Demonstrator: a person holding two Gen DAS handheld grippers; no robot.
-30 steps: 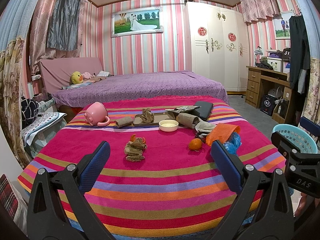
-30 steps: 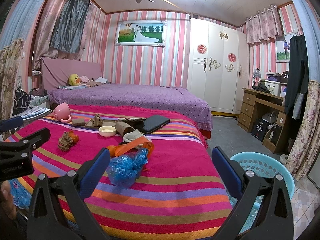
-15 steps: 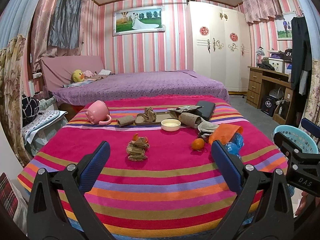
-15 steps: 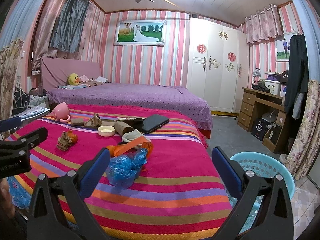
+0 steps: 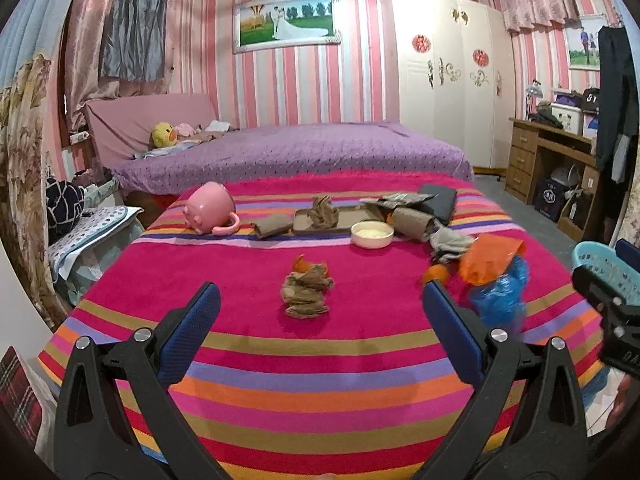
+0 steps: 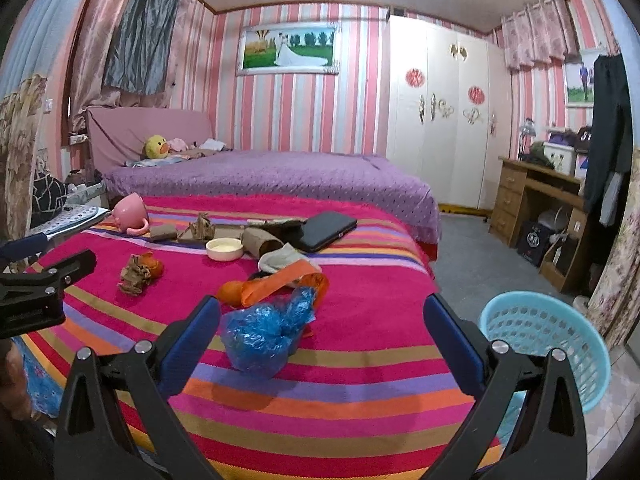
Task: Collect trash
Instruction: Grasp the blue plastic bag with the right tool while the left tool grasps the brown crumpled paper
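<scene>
Left wrist view, L to R: pink mug [image 5: 210,208] lies on its side at upper left of the striped blanket [image 5: 320,360]. Next to it a short cardboard roll [image 5: 274,227], then a flat brown tray [image 5: 332,222] w/ a crumpled brown wad [image 5: 325,211] on it. White bowl [image 5: 372,234] sits just right of the tray, a bigger cardboard tube [image 5: 412,224] beside it, dark flat case [image 5: 438,202] behind. Center frame: crumpled brown paper [image 5: 306,294], w/ a bit of orange peel [image 5: 301,264] touching its far side. Left gripper [image 5: 320,304] is spread wide, nothing between the blue pads, low over the near blanket edge; the paper sits between the tips in frame, farther off. Right of center: small orange [image 5: 435,273], orange wrapper [image 5: 490,260], blue plastic bag [image 5: 502,296] just beyond the right pad. Far right edge: light blue basket [image 5: 600,264], partly behind the other gripper's black body.

Right wrist view, L to R: left gripper's black frame at mid-left edge. Brown paper [image 6: 134,274] at left, bowl [image 6: 224,249] and tube [image 6: 260,240] mid, grey cloth [image 6: 280,260] near them. Orange [image 6: 230,292] and wrapper [image 6: 280,282] touch the blue bag [image 6: 266,330], which lies near the left pad. Right gripper [image 6: 320,320] also spread wide, holding nothing. Basket [image 6: 548,340] stands on the floor at lower right, off the blanket, behind the right pad.
</scene>
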